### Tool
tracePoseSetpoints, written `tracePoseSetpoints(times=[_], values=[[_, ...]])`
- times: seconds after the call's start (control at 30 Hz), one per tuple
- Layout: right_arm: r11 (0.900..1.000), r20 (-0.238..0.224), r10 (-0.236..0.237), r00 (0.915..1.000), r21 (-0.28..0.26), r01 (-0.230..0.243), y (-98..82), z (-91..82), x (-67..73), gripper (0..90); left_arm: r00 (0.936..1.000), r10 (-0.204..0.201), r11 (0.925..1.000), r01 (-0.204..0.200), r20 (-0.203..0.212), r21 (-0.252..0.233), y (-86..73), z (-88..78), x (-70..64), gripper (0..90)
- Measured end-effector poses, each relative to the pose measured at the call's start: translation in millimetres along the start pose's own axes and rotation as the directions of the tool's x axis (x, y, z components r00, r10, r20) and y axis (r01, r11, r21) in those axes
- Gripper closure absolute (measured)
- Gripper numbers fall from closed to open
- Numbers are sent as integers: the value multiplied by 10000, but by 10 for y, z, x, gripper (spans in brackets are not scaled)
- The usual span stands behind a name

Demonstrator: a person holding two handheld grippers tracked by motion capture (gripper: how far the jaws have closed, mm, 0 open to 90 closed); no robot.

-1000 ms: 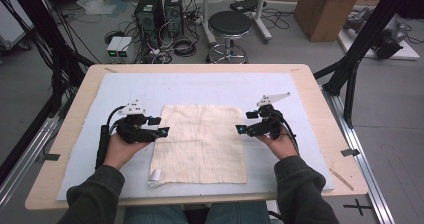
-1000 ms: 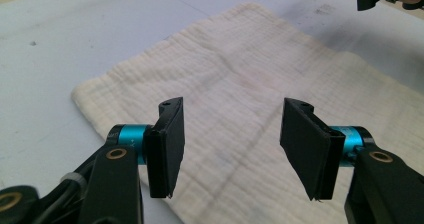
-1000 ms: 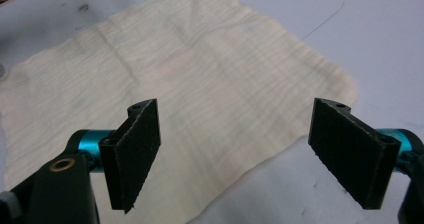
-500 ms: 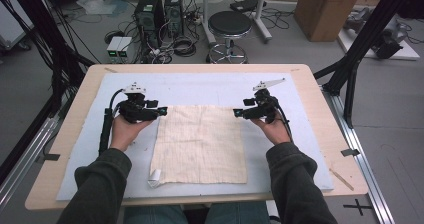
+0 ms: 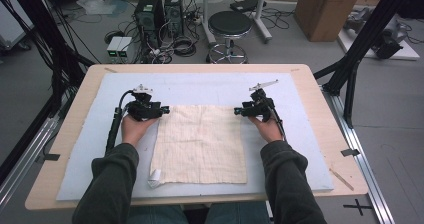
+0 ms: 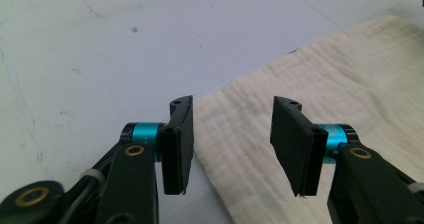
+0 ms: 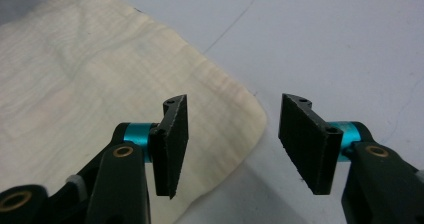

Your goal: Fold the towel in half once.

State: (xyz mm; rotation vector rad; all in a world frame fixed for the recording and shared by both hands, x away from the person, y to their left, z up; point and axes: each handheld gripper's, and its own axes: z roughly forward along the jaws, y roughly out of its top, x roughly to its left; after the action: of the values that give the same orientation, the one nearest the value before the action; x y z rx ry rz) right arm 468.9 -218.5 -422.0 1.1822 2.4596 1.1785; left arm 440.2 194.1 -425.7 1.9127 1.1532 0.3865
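A cream cloth (image 5: 200, 144) lies flat in the middle of the white mat (image 5: 210, 86). My left gripper (image 5: 162, 110) is at the cloth's far left corner and my right gripper (image 5: 237, 111) at its far right corner, both pointing inward. In the left gripper view the left gripper (image 6: 233, 104) has its jaws apart with the corner of the cloth (image 6: 350, 74) lying between them, untouched by the pads. The right gripper (image 7: 235, 101) likewise straddles the corner of the cloth (image 7: 100, 74) without pressing on it. Both pairs of jaws have just been closing.
The mat covers a wooden table (image 5: 320, 99). A small white tag (image 5: 155, 178) curls at the cloth's near left corner. A thin wooden stick (image 5: 341, 179) lies at the table's near right. A stool (image 5: 229, 24) and black frame legs stand beyond the table.
Both hands have moved away from the person along the cloth's sides to its far corners and sunk a little. Both pairs of jaws stand narrower than before.
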Motion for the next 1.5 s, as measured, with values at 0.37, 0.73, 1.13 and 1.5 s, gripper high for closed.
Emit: tracePoseSetpoints(times=[0.37,0.73,1.13,1.5], values=[[9989,495,332,9982,307,-347,-31,144,-20,576,9986,-241,9980,267,-461,570,-49,181,25,575],[9969,540,392,9978,664,-427,4,220,7,836,9978,-112,9981,151,-657,591,-50,217,-3,846],[9984,406,431,9982,347,-445,99,124,17,854,9986,-295,9994,287,-450,-176,18,80,23,872],[9994,369,206,9991,-296,-195,236,-52,43,855,9991,-383,9928,359,-189,-1139,129,-204,101,872]])
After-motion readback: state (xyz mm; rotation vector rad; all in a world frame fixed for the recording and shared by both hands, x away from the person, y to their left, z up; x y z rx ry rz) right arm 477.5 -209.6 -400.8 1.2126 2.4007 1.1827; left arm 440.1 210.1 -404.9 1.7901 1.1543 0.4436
